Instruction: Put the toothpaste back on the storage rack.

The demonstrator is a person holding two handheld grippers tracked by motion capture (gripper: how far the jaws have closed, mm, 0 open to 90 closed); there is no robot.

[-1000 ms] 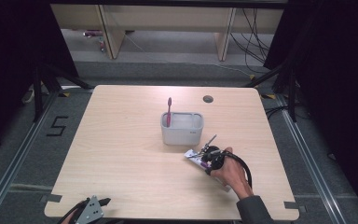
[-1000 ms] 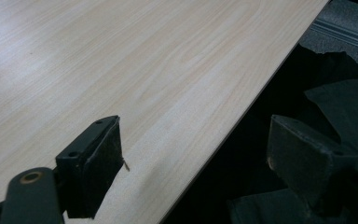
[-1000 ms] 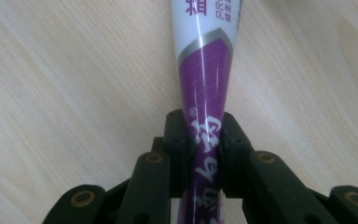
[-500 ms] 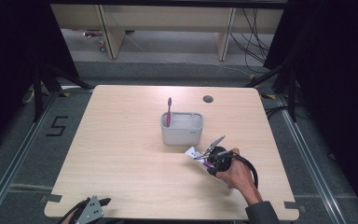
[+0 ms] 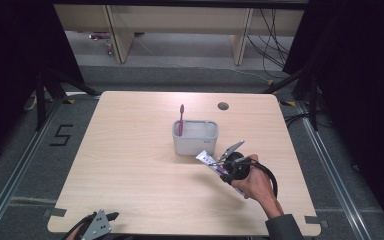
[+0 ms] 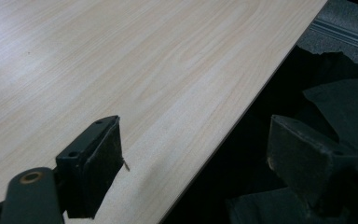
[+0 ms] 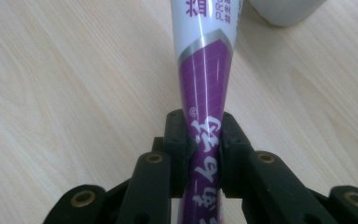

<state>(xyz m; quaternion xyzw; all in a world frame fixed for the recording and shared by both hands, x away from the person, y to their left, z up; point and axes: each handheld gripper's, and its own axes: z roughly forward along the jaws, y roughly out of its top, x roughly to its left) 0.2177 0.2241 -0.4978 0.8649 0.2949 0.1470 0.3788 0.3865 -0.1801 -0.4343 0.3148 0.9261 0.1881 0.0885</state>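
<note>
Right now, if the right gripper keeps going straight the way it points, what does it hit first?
Probably the grey holder: the right gripper, shut on the toothpaste tube, points toward its near wall, though depth is unclear.

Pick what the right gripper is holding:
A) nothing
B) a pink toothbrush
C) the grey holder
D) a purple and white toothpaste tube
D: in the right gripper view the right gripper has both jaws pressed on the toothpaste tube.
</note>
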